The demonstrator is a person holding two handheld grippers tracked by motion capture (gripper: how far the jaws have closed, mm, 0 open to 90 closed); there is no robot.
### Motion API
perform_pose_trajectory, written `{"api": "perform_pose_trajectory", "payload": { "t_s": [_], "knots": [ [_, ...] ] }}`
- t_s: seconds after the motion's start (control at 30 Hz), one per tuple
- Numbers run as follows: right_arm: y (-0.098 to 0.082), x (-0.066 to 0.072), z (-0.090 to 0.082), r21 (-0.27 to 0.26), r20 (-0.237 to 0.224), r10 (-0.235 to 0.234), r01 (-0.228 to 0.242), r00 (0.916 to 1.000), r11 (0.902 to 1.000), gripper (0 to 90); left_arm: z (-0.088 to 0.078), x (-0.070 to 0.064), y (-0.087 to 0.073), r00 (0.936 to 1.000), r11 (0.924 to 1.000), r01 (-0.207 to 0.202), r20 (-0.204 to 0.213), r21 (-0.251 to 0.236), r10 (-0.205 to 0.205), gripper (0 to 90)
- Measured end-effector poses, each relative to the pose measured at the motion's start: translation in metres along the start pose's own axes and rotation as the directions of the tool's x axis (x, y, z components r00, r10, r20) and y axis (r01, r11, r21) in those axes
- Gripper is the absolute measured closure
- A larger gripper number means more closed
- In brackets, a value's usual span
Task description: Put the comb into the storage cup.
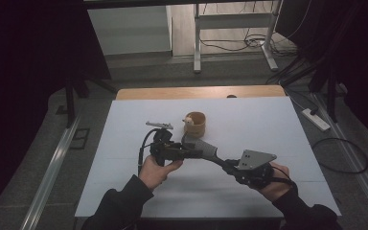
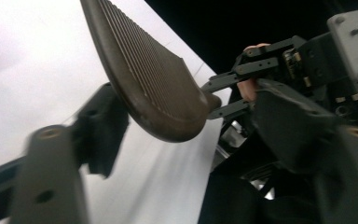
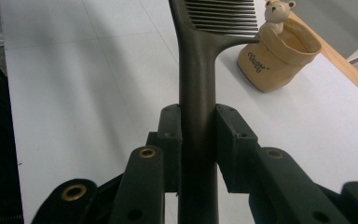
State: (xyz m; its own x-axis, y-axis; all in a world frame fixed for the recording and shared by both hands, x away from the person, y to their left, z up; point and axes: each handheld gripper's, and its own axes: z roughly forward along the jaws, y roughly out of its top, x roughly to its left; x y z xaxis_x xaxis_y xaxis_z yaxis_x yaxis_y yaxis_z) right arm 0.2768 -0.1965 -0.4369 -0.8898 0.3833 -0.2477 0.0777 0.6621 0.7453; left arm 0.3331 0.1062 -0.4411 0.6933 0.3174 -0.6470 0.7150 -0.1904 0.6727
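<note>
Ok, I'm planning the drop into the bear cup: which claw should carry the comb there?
Right. The right claw is clamped on the comb by its handle, with the cup just beyond its teeth. The left claw only straddles the comb's head, without a clear grip.

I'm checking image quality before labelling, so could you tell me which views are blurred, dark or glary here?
High view: dim, black at both sides, yet comb and cup read clearly. Left gripper view: its own jaws smeared by blur, comb head sharper, table washed out. Right gripper view: evenly lit and sharp on the handle clamped by the right gripper.
</note>
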Motion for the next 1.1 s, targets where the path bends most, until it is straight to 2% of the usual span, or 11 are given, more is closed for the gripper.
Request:
{"api": "perform_pose_trajectory", "payload": {
  "t_s": [0.2,0.53,0.73,0.8,0.93,1.03,1.1],
  "knots": [
    [-0.0003,-0.0004,0.0002,0.002,0.005,-0.004,0.004,1.0000,1.0000,72.5,-0.0018,0.0023,-0.0014,0.9989,0.9991,0.042,0.022,0.000,-0.042,51.4],
    [-0.0004,-0.0004,0.0002,-0.002,0.009,-0.011,0.011,0.9999,0.9999,72.5,-0.0021,0.0060,-0.0027,0.9953,0.9960,0.089,0.037,0.004,-0.089,71.7],
    [-0.0010,0.0003,0.0021,0.007,0.008,-0.026,0.026,0.9996,0.9997,72.4,-0.0020,0.0092,-0.0044,0.9852,0.9898,0.142,0.096,-0.003,-0.141,79.1],
    [-0.0013,0.0011,0.0030,0.010,0.022,-0.042,0.042,0.9989,0.9991,72.4,-0.0019,0.0094,-0.0050,0.9811,0.9873,0.159,0.112,-0.003,-0.157,81.2],
    [-0.0027,0.0008,0.0048,0.006,0.025,-0.047,0.047,0.9986,0.9989,71.7,-0.0018,0.0086,-0.0054,0.9800,0.9868,0.162,0.118,-0.003,-0.160,82.4],
    [-0.0022,0.0013,0.0048,0.004,0.021,-0.037,0.037,0.9991,0.9993,71.0,-0.0029,0.0067,-0.0049,0.9839,0.9904,0.138,0.115,-0.005,-0.137,82.6],
    [-0.0011,0.0014,0.0046,-0.001,0.014,-0.023,0.023,0.9996,0.9997,67.4,-0.0037,0.0051,-0.0043,0.9854,0.9916,0.129,0.113,-0.006,-0.128,82.6]
  ]
}}
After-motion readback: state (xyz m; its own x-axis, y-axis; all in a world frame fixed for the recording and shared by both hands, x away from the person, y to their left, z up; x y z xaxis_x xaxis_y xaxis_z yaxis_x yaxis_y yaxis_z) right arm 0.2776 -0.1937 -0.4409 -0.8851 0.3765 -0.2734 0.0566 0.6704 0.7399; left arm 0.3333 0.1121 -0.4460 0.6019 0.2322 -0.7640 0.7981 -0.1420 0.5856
